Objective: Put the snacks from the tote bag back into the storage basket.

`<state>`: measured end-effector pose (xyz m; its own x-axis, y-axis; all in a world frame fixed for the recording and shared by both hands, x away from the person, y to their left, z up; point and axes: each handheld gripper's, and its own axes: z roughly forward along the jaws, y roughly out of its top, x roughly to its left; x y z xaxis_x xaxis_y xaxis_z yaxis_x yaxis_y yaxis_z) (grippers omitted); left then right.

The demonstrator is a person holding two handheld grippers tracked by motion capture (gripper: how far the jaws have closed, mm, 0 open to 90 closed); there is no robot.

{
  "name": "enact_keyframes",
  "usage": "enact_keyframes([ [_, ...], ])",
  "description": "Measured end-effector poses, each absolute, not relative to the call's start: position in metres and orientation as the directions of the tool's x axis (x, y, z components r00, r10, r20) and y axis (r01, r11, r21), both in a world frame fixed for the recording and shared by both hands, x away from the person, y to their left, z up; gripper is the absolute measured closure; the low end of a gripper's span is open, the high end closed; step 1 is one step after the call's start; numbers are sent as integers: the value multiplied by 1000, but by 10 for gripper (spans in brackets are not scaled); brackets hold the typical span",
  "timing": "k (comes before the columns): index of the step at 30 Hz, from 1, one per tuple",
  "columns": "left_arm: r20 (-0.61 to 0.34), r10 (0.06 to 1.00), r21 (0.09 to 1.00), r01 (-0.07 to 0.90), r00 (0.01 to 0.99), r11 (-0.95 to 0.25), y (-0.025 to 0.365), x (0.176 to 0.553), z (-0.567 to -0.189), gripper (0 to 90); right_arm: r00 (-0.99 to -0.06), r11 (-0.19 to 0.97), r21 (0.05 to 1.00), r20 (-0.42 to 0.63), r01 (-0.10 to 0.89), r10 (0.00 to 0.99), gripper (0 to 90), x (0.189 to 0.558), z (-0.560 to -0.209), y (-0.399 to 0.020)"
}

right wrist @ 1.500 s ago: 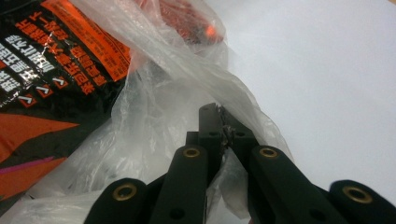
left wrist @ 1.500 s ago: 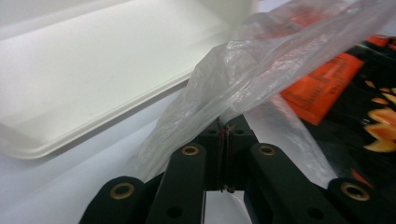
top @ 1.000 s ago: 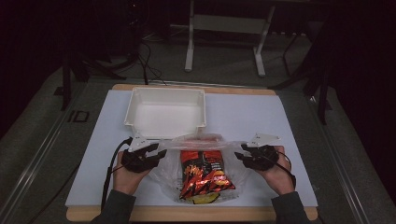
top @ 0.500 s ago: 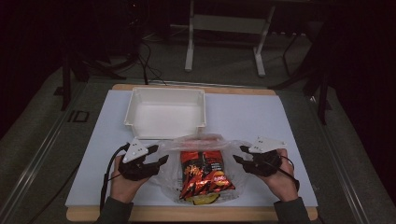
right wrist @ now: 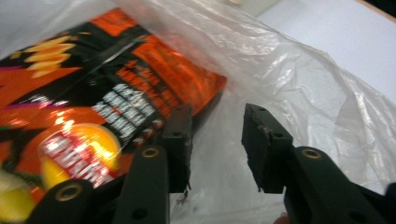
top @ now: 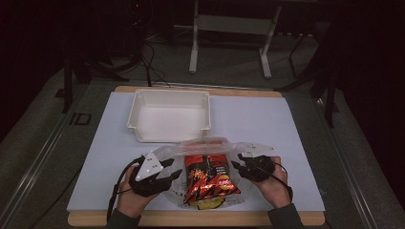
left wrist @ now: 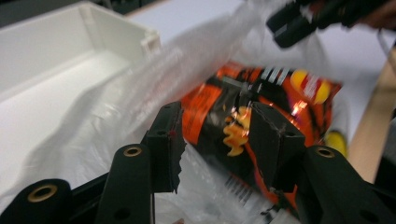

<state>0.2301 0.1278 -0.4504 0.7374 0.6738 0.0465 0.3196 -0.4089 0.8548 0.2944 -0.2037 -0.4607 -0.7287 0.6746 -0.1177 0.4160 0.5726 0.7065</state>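
A clear plastic bag (top: 210,149) lies near the table's front edge, and inside it is a red and orange snack packet (top: 207,179). My left gripper (top: 175,168) is at the bag's left side, open; the packet (left wrist: 233,112) under the film (left wrist: 140,93) shows between its jaws. My right gripper (top: 236,164) is at the bag's right side, also open. Between its jaws lies crumpled bag film (right wrist: 280,79), with the packet (right wrist: 93,88) to the left. The left gripper view also shows the right gripper (left wrist: 303,18) beyond the bag.
A white empty tray (top: 168,136) stands just behind the bag, close to its far edge, and shows again as a tray (left wrist: 56,60) at the upper left. A pale mat (top: 258,119) covers the wooden table. Beyond the table are stand legs and cables on the floor.
Both hands have drawn back a little toward the table's near edge. The left gripper has turned in toward the bag's left side. The bag has barely shifted.
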Motion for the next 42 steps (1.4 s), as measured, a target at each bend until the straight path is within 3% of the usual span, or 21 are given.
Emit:
enact_keyframes([
  [8,138,770,765,427,623,-483,103,261,-470,475,-683,542,703,-108,461,722,510,307,-470,-197],
  [11,137,806,746,475,575,-467,98,275,-477,394,-666,534,693,-104,484,739,460,318,-476,-188],
  [16,115,844,735,527,524,-427,94,291,-487,328,-651,531,668,-91,521,754,455,331,-486,-182],
  [20,76,846,714,564,528,-416,90,301,-496,321,-646,531,650,-80,543,759,512,337,-493,-181],
  [23,42,846,695,592,532,-407,89,308,-502,360,-652,541,638,-79,549,754,601,340,-496,-181],
  [27,1,842,662,630,540,-405,89,313,-506,481,-663,553,629,-80,546,745,777,342,-498,-183],
  [30,4,827,636,637,562,-436,90,315,-510,681,-665,559,629,-88,540,741,872,342,-499,-187],
  [33,13,814,648,615,581,-449,95,312,-509,853,-669,561,632,-90,534,738,892,341,-497,-193],
  [42,16,813,697,576,582,-426,129,305,-499,886,-678,568,633,-91,526,729,899,338,-490,-214],
])
